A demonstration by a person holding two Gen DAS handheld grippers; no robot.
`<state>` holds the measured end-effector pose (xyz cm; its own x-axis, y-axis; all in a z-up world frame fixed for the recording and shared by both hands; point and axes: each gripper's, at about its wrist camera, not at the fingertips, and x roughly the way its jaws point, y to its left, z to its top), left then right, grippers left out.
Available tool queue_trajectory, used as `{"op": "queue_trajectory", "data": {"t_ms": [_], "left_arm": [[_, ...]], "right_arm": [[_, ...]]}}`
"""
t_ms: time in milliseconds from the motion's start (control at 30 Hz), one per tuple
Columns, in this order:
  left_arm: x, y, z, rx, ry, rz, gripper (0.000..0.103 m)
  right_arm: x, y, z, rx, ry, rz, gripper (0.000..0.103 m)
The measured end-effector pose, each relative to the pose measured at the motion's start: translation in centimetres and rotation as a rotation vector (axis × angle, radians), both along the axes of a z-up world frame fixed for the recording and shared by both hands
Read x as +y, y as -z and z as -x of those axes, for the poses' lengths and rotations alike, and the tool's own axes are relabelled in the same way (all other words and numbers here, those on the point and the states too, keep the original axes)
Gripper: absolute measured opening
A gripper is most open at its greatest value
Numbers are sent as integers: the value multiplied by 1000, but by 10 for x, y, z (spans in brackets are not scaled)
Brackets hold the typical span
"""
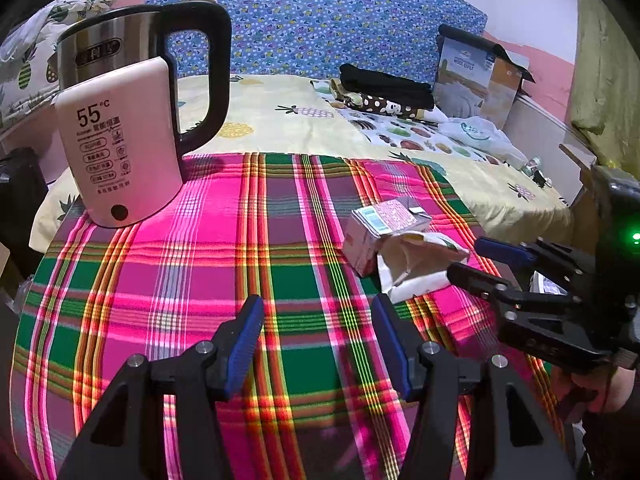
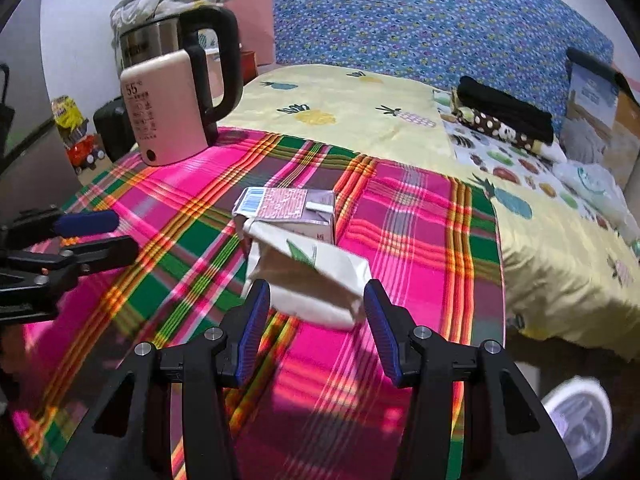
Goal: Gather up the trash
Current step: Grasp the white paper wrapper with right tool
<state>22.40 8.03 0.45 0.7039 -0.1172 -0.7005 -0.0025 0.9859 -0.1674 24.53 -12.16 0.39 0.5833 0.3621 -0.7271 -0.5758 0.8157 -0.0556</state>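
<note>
A crumpled white paper bag lies on the plaid cloth, leaning against a pink drink carton behind it. My right gripper is open, its fingers either side of the bag's near end, not clamped. In the left wrist view the bag and carton sit at the right, with the right gripper reaching in from the right. My left gripper is open and empty over bare cloth, left of the trash. It also shows in the right wrist view.
A white and steel electric kettle stands on the cloth at the back left. Behind is a bed with a yellow pineapple sheet, folded dark clothes and a cardboard box. A white bin is on the floor at lower right.
</note>
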Motion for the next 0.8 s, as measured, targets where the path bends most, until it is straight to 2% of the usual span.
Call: {"op": "queue_trajectory", "data": {"t_ms": [167,200,233,333,433,667,800], "left_arm": [[3,1,-11,3,9,3,58],[4,1,-13,4,10,4,58],[5,2,-15,5,13,8,58],[5,3,-20,5,23,15,58],[2,2,-26,-3,38,17,58],[-7,3,-47,-21,86,14,58],[-8,6,-64,-23,105,26,63]], "right_arm": [[7,3,-7,-23,-28,43,49],[9,4,-7,-25,-40,56,43],[10,4,-7,-25,-47,66,29],[9,2,-6,-45,-37,93,22],[0,-3,-4,-17,-28,59,8],[-20,-13,4,-12,19,26,8],[-31,-16,3,-12,60,13,8]]}}
